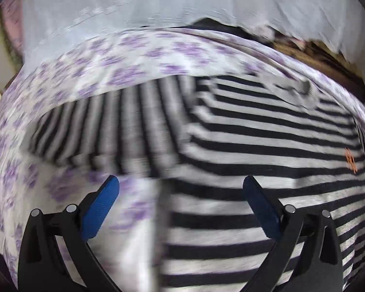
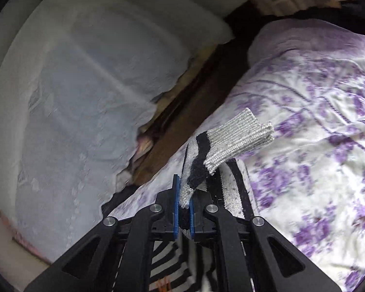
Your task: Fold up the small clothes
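Observation:
A small black-and-white striped sweater (image 1: 255, 150) lies spread on a purple-flowered bed sheet (image 1: 85, 73), with one sleeve folded across its upper left and a small orange mark near its right side. My left gripper (image 1: 180, 189) is open just above the sweater's lower left edge and holds nothing. My right gripper (image 2: 184, 194) is shut on the sweater's other sleeve (image 2: 202, 168), lifted off the bed; the sleeve's grey ribbed cuff (image 2: 241, 136) sticks out past the fingers. More striped cloth hangs below this gripper.
A pale bluish-white cloth (image 2: 85, 85) covers the surface beyond the bed. A dark gap with brown wood (image 2: 189, 112) runs between it and the flowered sheet (image 2: 316, 121). The same pale cloth (image 1: 182, 4) fills the top of the left wrist view.

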Action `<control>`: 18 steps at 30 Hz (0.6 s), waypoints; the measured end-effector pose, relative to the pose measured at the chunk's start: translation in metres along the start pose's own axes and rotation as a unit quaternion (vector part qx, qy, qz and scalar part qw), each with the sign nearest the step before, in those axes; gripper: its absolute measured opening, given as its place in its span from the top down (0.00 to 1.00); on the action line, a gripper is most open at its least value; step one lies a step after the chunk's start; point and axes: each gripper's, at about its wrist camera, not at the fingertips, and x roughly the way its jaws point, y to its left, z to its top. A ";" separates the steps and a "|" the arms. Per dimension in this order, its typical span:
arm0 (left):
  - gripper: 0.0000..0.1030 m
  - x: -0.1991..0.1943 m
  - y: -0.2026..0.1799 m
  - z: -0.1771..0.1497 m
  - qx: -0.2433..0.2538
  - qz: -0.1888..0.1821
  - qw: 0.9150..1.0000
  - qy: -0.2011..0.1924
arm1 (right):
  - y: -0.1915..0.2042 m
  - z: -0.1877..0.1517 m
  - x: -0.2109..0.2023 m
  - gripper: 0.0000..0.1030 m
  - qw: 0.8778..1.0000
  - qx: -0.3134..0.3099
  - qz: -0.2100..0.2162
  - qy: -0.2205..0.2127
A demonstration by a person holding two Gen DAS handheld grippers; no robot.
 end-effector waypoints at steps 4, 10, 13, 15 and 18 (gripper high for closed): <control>0.04 -0.003 0.051 -0.009 -0.063 -0.010 0.998 0.014 | 0.028 -0.014 0.008 0.93 0.999 -0.037 0.028 0.029; 0.04 0.002 0.074 -0.014 -0.109 -0.037 0.993 0.034 | 0.070 -0.052 0.013 0.93 0.990 -0.097 0.065 0.074; 0.04 0.000 0.058 -0.014 -0.073 -0.023 0.997 0.026 | 0.090 -0.074 0.014 0.93 0.983 -0.141 0.079 0.092; 0.04 -0.003 0.045 -0.016 -0.046 -0.013 0.999 0.018 | 0.102 -0.092 0.013 0.93 0.976 -0.168 0.089 0.103; 0.04 -0.003 0.030 -0.019 -0.014 -0.001 1.000 0.014 | 0.121 -0.120 0.008 0.93 0.966 -0.206 0.101 0.120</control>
